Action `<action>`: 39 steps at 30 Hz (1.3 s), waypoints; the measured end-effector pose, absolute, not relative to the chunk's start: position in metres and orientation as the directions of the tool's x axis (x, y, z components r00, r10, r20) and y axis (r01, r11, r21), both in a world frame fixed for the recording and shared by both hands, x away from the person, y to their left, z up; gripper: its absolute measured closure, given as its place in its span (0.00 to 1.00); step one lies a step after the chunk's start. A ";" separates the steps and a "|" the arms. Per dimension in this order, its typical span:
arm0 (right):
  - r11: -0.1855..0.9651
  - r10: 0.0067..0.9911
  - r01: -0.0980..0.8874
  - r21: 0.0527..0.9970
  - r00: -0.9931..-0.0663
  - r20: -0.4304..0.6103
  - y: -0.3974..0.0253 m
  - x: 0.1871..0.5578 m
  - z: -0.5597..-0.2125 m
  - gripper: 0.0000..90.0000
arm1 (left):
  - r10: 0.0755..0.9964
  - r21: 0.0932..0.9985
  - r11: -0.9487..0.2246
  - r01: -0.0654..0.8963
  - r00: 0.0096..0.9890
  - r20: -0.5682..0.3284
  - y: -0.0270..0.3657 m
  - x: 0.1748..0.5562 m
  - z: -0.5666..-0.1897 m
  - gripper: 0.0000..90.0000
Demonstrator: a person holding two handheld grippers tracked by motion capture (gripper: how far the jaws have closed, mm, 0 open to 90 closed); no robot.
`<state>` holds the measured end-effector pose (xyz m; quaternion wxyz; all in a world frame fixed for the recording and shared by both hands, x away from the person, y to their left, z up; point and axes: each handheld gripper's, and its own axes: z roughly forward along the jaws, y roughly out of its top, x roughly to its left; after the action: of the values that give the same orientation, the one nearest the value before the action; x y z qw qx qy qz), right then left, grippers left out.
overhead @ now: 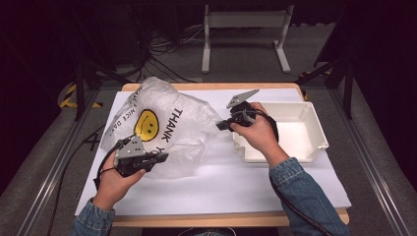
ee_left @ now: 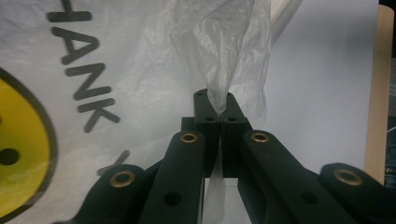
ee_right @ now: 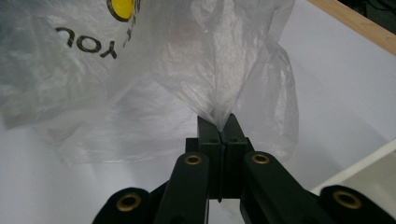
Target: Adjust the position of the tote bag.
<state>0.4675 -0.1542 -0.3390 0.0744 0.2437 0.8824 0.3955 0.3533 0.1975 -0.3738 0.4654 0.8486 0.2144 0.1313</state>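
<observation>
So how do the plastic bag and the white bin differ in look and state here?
The plastic bag is thin, crinkled, translucent and printed with a yellow smiley; the white bin is rigid, plain and opaque. The bag is pinched by the left gripper and right gripper; the bin sits free. Both rest on the table.

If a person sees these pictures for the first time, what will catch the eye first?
Most striking is the clear plastic bag with its yellow smiley face and black THANK YOU print, puffed up on the left half of the table. Both grippers pinch its film: the left gripper at its near edge, the right gripper at its right side. A white bin sits to the right.
</observation>
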 end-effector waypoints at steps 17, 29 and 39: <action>0.520 0.485 0.396 0.757 -0.866 0.119 -0.176 0.420 -0.304 0.98 | 0.525 0.890 -0.426 0.166 0.846 0.094 0.235 0.344 -0.351 0.99; 0.306 0.512 0.410 0.859 -0.832 0.214 -0.169 0.450 -0.280 0.97 | 0.621 0.919 -0.347 0.189 0.780 0.074 0.262 0.346 -0.350 0.99; 0.268 0.577 0.393 0.879 -0.797 0.180 -0.147 0.487 -0.273 0.97 | 0.686 0.932 -0.279 0.230 0.727 0.026 0.278 0.348 -0.359 0.99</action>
<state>0.4867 -0.1474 -0.2730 0.0880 0.3066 0.7914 0.5214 0.3483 0.2777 -0.3593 0.5212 0.7694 0.2977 0.2186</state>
